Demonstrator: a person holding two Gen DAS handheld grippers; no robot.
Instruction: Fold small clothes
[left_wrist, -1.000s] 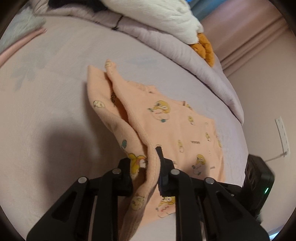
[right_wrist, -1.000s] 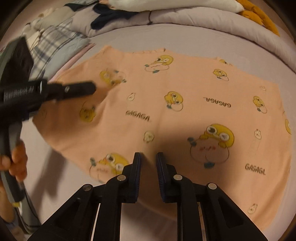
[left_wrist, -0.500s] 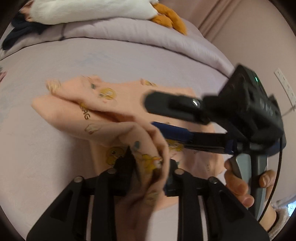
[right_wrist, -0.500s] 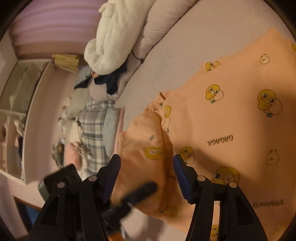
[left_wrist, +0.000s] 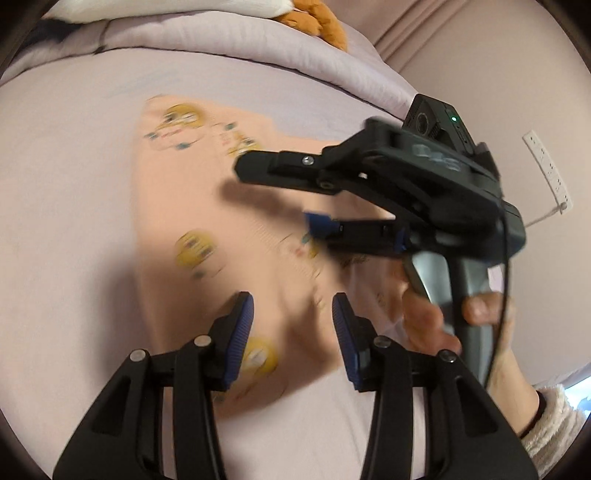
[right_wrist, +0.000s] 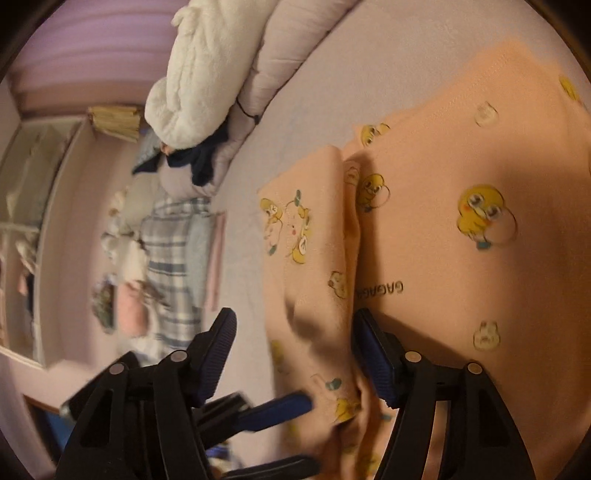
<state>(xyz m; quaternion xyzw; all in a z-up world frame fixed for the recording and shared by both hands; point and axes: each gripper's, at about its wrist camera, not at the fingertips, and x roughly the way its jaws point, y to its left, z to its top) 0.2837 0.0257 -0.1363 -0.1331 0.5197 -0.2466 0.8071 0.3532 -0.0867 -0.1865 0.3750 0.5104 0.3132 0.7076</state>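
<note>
Surface: pale lilac bedsheet (left_wrist: 66, 206), smooth, covering a bed; rolled lilac quilt (left_wrist: 258, 48) along its far edge.

Item: peach cotton garment printed with yellow ducks (right_wrist: 461, 229), lying flat on the sheet, one side folded over in a long strip (right_wrist: 306, 258) onto the main panel.

Left gripper (left_wrist: 291, 325): black, blue-padded, fingers spread wide above the near part of the garment, nothing between them.

Right gripper (right_wrist: 293, 343): fingers parted over the folded strip, empty; in the left view it was held by a hand (left_wrist: 443, 317) above the garment.

Room: fluffy white plush blanket (right_wrist: 199, 74) on the quilt; plaid blue-and-white folded cloth (right_wrist: 173, 266) stacked beside the bed; pink wall with a white socket strip (left_wrist: 546, 170); open pale shelving (right_wrist: 33, 221) at the side.
</note>
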